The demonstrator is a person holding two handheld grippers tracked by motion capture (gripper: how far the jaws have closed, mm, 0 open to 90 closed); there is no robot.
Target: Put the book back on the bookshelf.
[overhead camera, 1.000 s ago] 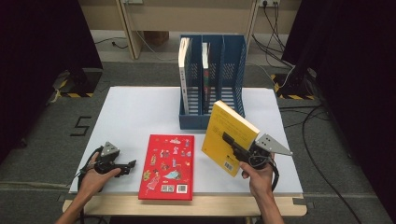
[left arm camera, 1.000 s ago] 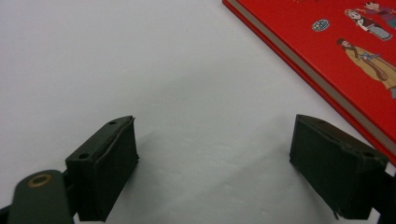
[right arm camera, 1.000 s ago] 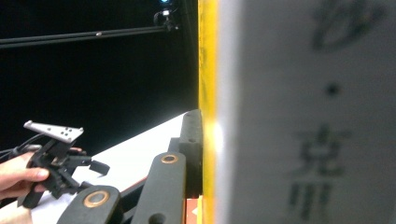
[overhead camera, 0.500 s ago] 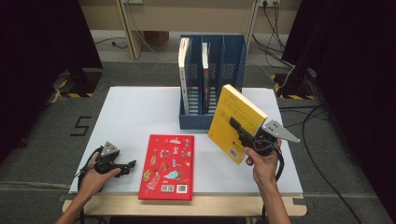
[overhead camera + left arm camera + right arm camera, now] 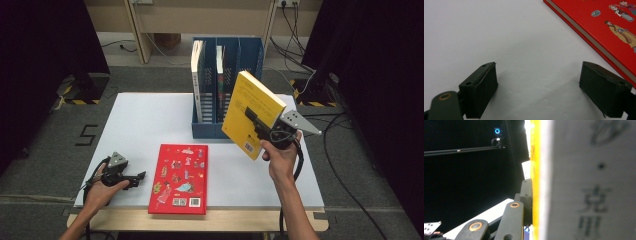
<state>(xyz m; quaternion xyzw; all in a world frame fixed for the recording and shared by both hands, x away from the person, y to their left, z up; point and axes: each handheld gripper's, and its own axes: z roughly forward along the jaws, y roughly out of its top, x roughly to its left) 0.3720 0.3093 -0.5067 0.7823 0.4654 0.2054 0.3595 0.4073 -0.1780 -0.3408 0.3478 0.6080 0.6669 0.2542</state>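
Left gripper rests low on the white table near its front left corner, held in the person's left hand. Jaws stand apart with nothing between them; in the left gripper view only bare table surface lies in the gap, and both black pads sit just above or on it, contact hard to judge. Cable loops off the table edge behind the hand.

Just right of it, a red book lies flat, cover up, near the front edge. The left gripper view catches only one corner and the page edge of that book; the rest is cut off by the frame.

Farther back, centre, a blue file rack stands on the table with two books upright in its left slots. Its lower right part is hidden behind the raised book; what its right slots contain cannot be made out.

Right gripper is clamped on a yellow book, lifted clear of the table and tilted, in front of the rack's right side. The right hand grips the handle below; the grey three-cornered plate sticks out to the right. From the high view one jaw crosses the cover, the other is hidden behind the book. In the right gripper view the yellow book fills the right half, very close and blurred, with a jaw pressed flat against its cover; printed characters are too smeared to read. Background there is dark.
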